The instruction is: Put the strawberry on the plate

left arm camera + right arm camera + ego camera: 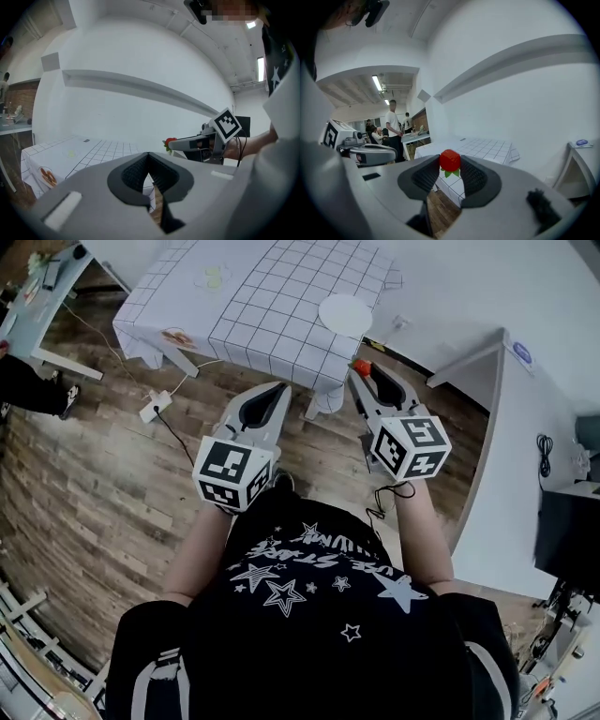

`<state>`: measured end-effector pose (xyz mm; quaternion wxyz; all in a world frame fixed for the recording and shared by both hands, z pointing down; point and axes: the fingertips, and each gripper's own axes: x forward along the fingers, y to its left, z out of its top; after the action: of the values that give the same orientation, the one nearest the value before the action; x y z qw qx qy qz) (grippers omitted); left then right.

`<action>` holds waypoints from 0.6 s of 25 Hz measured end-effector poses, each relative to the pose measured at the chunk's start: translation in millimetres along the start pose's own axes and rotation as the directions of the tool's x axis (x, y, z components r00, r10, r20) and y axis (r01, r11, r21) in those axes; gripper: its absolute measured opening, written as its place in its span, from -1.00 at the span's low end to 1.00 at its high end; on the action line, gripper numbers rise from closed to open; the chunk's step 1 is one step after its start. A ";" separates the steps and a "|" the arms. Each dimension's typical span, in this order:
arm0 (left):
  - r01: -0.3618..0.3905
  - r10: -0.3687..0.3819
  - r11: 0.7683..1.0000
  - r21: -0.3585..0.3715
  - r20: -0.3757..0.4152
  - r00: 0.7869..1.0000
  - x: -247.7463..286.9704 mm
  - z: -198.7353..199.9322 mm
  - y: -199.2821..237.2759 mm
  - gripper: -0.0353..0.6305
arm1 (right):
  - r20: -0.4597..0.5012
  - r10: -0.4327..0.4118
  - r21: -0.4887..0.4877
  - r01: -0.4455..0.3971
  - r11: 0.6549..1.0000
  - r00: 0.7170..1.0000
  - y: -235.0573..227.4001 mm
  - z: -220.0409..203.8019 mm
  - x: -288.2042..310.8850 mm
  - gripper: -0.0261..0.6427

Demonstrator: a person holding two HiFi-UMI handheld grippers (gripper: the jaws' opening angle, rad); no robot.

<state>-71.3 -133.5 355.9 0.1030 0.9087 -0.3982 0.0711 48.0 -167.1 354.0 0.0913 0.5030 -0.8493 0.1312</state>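
A small red strawberry (450, 161) with green leaves is pinched at the tips of my right gripper (450, 163), which is shut on it. In the head view the strawberry (361, 366) hangs just off the near edge of the checked table (281, 315), held by the right gripper (360, 371). A white plate (345, 314) lies on the table's right side, beyond the berry. My left gripper (279, 390) is shut with nothing in it and hovers over the floor before the table; its own view shows the closed tips (148, 157) and the strawberry (169, 142) to the right.
A white wall and a white desk (525, 427) stand to the right. Cables and a power strip (155, 406) lie on the wooden floor at left. A second table (37, 296) is at far left. People stand in the background (392, 126).
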 end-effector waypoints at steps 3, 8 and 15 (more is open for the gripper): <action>0.036 -0.036 0.999 -0.008 -0.011 0.999 11.3 -4.1 15.9 -0.87 | -0.014 -0.032 0.003 0.032 0.999 0.999 -5.6 -3.4 13.5 -0.49; 0.061 -0.062 0.998 -0.025 -0.020 0.998 28.9 -8.5 31.2 -0.87 | -0.047 -0.069 0.022 0.071 0.997 0.996 -18.2 -14.4 24.2 -0.49; 0.065 -0.066 0.998 -0.021 -0.033 0.997 59.6 -7.4 40.1 -0.87 | -0.047 -0.094 0.038 0.096 0.995 0.994 -50.2 -12.2 38.8 -0.49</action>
<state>-61.1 -200.5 381.0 0.1211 0.9190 -0.3669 0.0788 73.9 -218.5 383.3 0.1065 0.5416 -0.8193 0.1550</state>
